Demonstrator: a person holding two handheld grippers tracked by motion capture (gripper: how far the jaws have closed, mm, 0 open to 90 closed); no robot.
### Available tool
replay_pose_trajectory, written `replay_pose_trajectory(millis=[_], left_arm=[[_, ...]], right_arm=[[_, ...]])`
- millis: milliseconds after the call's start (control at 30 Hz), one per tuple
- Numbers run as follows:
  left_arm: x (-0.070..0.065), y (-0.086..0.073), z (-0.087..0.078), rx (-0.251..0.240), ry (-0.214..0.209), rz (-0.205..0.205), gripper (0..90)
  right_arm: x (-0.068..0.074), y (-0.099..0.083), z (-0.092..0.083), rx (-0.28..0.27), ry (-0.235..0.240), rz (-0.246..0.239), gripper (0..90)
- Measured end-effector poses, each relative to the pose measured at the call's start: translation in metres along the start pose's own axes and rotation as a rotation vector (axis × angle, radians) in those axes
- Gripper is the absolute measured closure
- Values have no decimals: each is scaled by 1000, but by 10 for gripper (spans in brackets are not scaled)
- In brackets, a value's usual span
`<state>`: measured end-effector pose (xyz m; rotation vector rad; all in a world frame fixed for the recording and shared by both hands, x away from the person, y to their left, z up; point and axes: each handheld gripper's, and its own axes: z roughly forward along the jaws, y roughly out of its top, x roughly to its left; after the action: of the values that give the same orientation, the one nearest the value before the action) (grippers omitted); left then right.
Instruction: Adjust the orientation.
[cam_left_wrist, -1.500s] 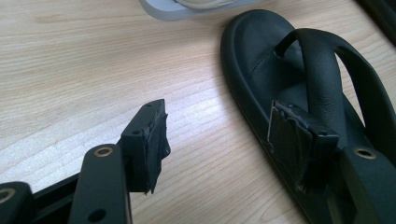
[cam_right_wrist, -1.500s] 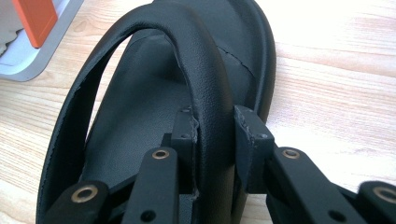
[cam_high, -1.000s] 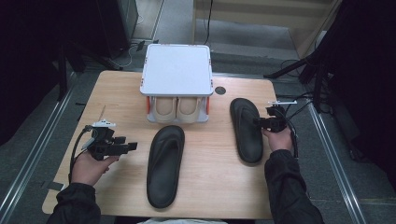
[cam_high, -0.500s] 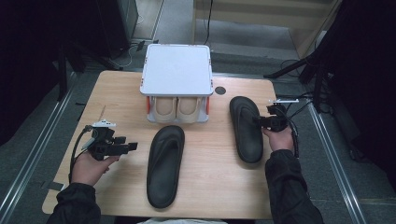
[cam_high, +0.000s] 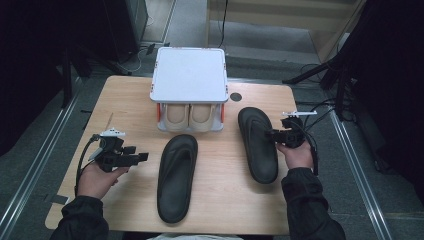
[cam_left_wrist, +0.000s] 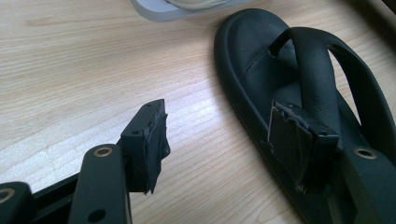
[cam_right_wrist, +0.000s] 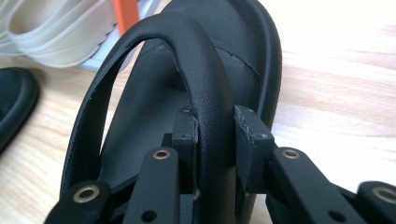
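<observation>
The right claw (cam_right_wrist: 215, 140) is pinching the strap of the right black sandal (cam_high: 257, 142), its two pads pressing on either side of that strap in the right gripper view, with the sole curving away behind. In the high view this right claw (cam_high: 276, 134) is sitting at about four o'clock on the wooden counter (cam_high: 125, 100), the person's right hand (cam_high: 296, 154) gripping it from the five o'clock side, and the sandal it is clamping is lying just to the nine o'clock side of that hand. The left claw (cam_left_wrist: 219, 135) is standing spread with nothing between its pads, one pad hovering over bare wood and the other over the edge of the left black sandal (cam_left_wrist: 299, 84). In the high view the left claw (cam_high: 141, 158) is pointing toward three o'clock from the left hand (cam_high: 97, 177) at about eight o'clock on the counter, with the left black sandal (cam_high: 176, 175) lying near it at six o'clock. A white-topped shoe rack (cam_high: 189, 75) is standing at twelve o'clock, holding a cream pair of shoes (cam_high: 190, 116) underneath.
</observation>
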<state>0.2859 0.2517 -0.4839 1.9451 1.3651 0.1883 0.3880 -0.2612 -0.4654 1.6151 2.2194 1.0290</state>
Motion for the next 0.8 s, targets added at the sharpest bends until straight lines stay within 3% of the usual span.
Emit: replay_pose_trajectory(millis=[233,467,567,633,800], left_arm=[[-2,2,3,1,-2,15,383],[-6,4,5,-4,1,40,391],[-10,5,2,-34,18,82,450],[-12,6,2,-46,13,87,483],[-13,7,5,1,-30,72,576]], right_arm=[[14,-8,-1,14,19,-6,725],[34,-15,-1,21,54,-41,725],[43,-17,2,35,64,-65,724],[50,-19,4,42,72,-79,723],[63,-25,6,48,87,-96,721]])
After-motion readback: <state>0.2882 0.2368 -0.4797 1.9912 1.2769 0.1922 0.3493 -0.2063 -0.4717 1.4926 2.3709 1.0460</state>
